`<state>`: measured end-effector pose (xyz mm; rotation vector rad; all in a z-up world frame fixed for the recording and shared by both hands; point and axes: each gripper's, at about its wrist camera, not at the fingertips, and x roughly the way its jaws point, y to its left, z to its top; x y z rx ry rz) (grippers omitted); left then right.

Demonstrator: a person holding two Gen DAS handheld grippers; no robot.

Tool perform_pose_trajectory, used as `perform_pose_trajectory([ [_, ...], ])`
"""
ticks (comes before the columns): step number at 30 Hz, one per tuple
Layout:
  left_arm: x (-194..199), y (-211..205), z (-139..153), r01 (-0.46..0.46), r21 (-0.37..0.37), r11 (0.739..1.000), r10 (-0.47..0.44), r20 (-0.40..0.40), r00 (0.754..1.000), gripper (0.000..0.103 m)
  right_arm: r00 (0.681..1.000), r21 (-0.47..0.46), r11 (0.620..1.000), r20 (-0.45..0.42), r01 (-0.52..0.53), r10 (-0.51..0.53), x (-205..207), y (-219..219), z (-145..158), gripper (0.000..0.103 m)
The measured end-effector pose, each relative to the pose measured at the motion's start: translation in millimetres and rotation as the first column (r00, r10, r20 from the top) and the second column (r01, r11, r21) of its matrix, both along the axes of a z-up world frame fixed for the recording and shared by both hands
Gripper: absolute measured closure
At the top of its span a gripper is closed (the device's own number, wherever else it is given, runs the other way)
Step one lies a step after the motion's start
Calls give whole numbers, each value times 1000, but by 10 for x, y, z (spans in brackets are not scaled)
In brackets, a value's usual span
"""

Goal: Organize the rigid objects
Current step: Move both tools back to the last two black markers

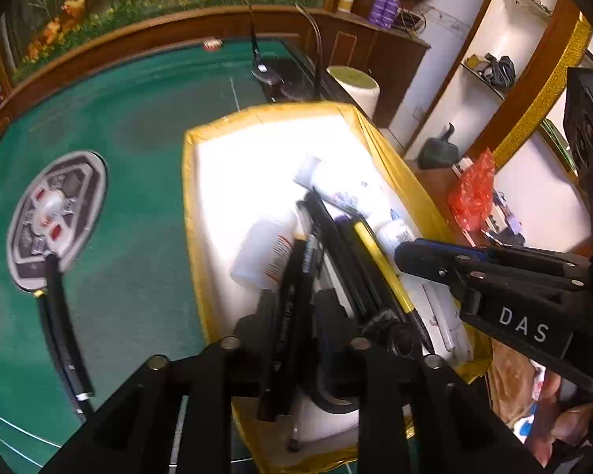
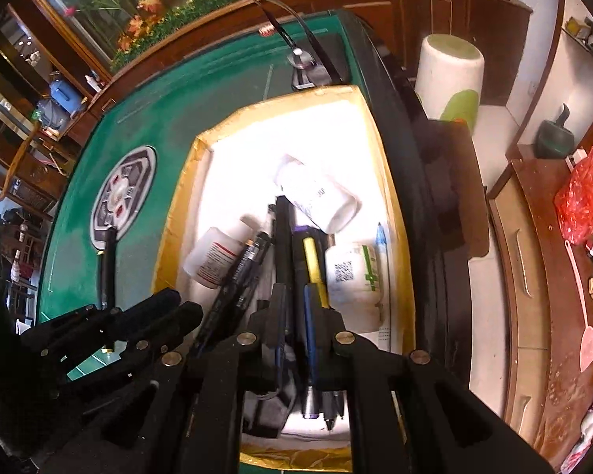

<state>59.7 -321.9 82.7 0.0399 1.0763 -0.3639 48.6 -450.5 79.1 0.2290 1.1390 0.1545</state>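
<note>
A white foam box with a gold rim point(image 1: 189, 181) point(image 2: 379, 138) sits on the green table and holds several pens and three white bottles point(image 1: 265, 252) point(image 2: 316, 197). My left gripper point(image 1: 296, 300) point(image 2: 182, 308) hangs over the box's near end. A black marker point(image 1: 292, 276) stands between its fingers, with a small gap beside it, so the pads do not press on it. My right gripper point(image 2: 300, 308) point(image 1: 399, 252) is shut on a blue pen point(image 2: 310, 328) that runs lengthwise between its fingers. A yellow pen point(image 2: 314, 268) point(image 1: 375, 256) lies next to it.
A round control panel point(image 1: 55, 213) point(image 2: 122, 193) is set into the green felt, with a black stick point(image 1: 63, 335) lying by it. A white stool point(image 2: 450, 75) stands beyond the table's right edge. A wooden counter holds a red bag point(image 2: 581, 197).
</note>
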Motion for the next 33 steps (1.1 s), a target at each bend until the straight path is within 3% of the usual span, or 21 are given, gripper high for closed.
perform_pose_trajectory([
  [14,-108,487,267,-126,29,992,121,121,985,73,993,-8,995,51,-103,103,-98,439,206,93],
  [33,-243,1260,236,-287,36,957,281,106,954,73,966,6,968,64,-252,252,-116,1179,247,84],
])
